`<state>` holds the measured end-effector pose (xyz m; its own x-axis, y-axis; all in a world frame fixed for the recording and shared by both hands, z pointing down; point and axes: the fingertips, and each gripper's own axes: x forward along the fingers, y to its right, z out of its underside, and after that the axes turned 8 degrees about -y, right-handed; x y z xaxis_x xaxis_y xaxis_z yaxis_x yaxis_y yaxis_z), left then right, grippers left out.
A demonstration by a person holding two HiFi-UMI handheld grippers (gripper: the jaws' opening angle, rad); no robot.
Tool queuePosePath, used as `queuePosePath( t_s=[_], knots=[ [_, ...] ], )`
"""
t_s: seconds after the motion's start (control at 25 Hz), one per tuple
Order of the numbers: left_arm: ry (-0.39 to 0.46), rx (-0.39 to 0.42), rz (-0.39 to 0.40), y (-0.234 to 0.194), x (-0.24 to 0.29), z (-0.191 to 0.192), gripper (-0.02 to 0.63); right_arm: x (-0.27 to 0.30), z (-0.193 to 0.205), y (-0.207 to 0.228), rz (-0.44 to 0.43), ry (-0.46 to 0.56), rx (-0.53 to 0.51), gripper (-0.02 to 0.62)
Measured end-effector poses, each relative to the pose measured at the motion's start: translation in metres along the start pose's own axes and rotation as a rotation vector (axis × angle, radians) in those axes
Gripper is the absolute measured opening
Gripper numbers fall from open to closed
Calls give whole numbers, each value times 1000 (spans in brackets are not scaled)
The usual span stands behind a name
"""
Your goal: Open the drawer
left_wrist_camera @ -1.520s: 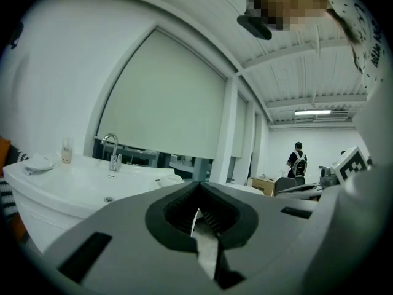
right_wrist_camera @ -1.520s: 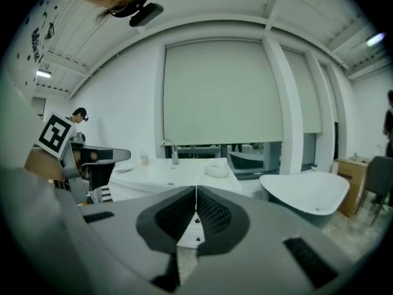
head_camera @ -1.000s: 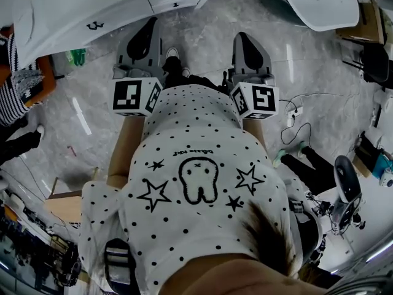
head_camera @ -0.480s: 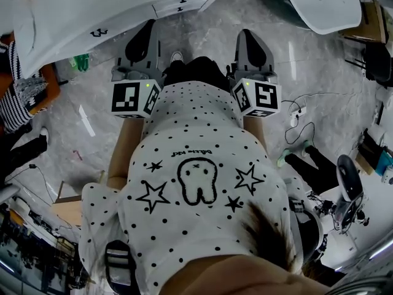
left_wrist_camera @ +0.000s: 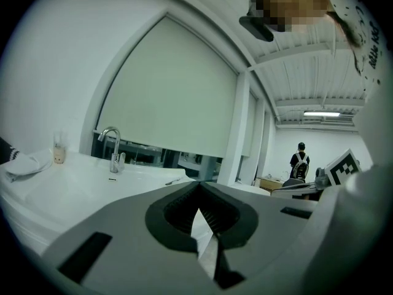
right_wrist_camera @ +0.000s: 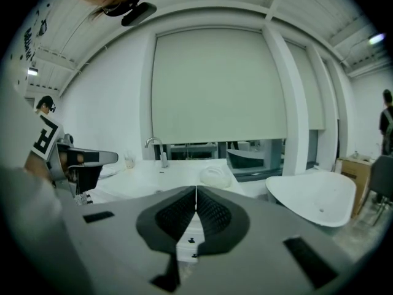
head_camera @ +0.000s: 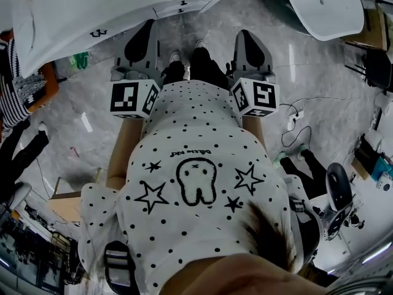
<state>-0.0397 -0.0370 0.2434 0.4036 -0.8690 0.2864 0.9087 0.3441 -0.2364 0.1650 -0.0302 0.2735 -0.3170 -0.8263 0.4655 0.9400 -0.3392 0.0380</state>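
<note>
A white vanity cabinet fills the top left of the head view. Its drawer front carries small black handles and stands flush with the cabinet. My left gripper is held level in front of the cabinet, a short way from it. My right gripper is beside it, further right of the drawers. In the left gripper view the left gripper is shut with nothing between its ribbed pads. The right gripper is likewise shut and empty; below its closed pads a drawer handle shows.
A faucet stands on the white countertop. A white basin is at the top right. A bystander in a striped top stands at the left. Cables cross the marble floor; an office chair stands at right.
Both grippers have kept their places and stayed shut. The holder's legs and shoes between the grippers have shifted, and the bystander at the left has moved a leg.
</note>
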Motion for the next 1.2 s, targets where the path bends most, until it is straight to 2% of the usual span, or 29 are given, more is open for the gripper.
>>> queuePosePath(
  t_s=[0.52, 0.8, 1.2],
  knots=[
    [-3, -11, -16, -8, -5, 3, 5, 3, -5, -9, -25, 11, -10, 14],
    [-25, 26, 23, -6, 9, -1, 5, -10, 7, 4, 48, 9, 44, 14],
    [60, 16, -66, -28, -1, -19, 5, 2, -8, -4, -14, 34, -20, 14]
  ],
)
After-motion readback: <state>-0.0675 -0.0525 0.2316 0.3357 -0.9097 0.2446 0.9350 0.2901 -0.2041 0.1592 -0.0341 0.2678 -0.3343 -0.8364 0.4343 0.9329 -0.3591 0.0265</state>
